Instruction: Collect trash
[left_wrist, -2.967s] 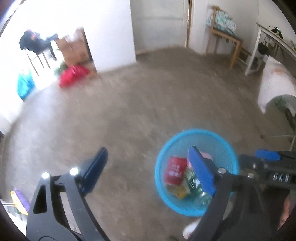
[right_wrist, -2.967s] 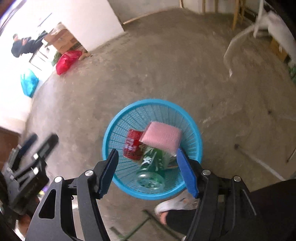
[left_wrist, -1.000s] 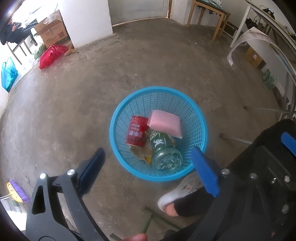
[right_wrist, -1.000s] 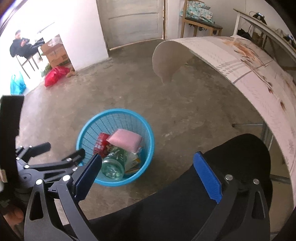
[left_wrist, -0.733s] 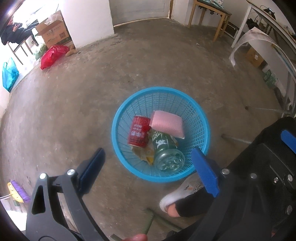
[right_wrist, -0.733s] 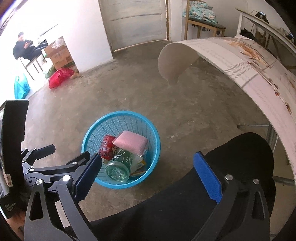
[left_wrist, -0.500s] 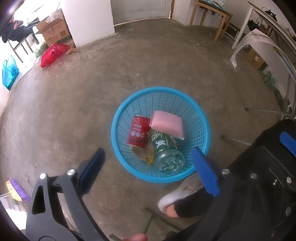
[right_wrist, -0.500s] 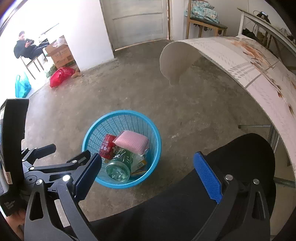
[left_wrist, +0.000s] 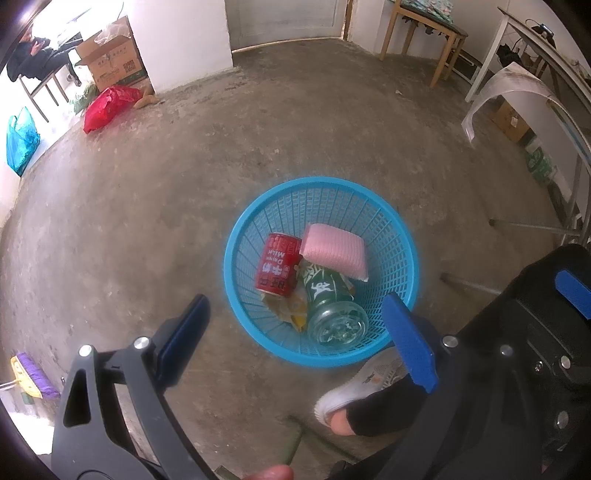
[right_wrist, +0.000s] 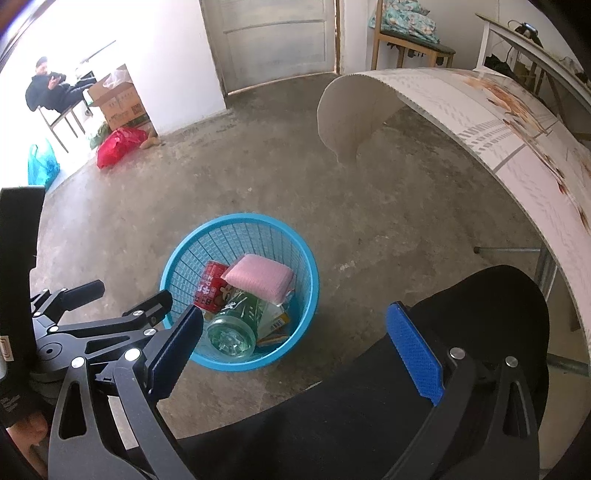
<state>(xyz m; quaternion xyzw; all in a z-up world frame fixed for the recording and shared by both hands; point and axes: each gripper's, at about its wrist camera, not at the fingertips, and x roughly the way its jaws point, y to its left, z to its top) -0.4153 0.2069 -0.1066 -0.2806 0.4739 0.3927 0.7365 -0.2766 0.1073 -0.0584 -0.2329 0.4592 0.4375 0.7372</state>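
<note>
A blue mesh basket (left_wrist: 402, 236) (right_wrist: 306, 258) stands on the concrete floor. Inside it lie a red milk can (left_wrist: 277, 264) (right_wrist: 209, 284), a pink sponge (left_wrist: 334, 251) (right_wrist: 258, 281), a green glass bottle (left_wrist: 330, 306) (right_wrist: 236, 321) and a yellow wrapper (left_wrist: 291, 308). My left gripper (left_wrist: 295, 339) hovers above the basket's near edge, open and empty. My right gripper (right_wrist: 295, 347) is open and empty too, higher up and to the basket's right; the left gripper's black frame (right_wrist: 96, 328) shows at its left.
A person's dark-trousered leg (right_wrist: 369, 406) and white shoe (left_wrist: 354, 387) are beside the basket. A table with a curled paper cover (right_wrist: 461, 107) stands on the right. A red bag (left_wrist: 107, 110), a cardboard box (left_wrist: 110, 62) and a seated person (right_wrist: 51, 88) are at the far left.
Since three seconds ago both grippers drew back and up from the basket, and the right one swung right toward the table. In the last second almost nothing moved.
</note>
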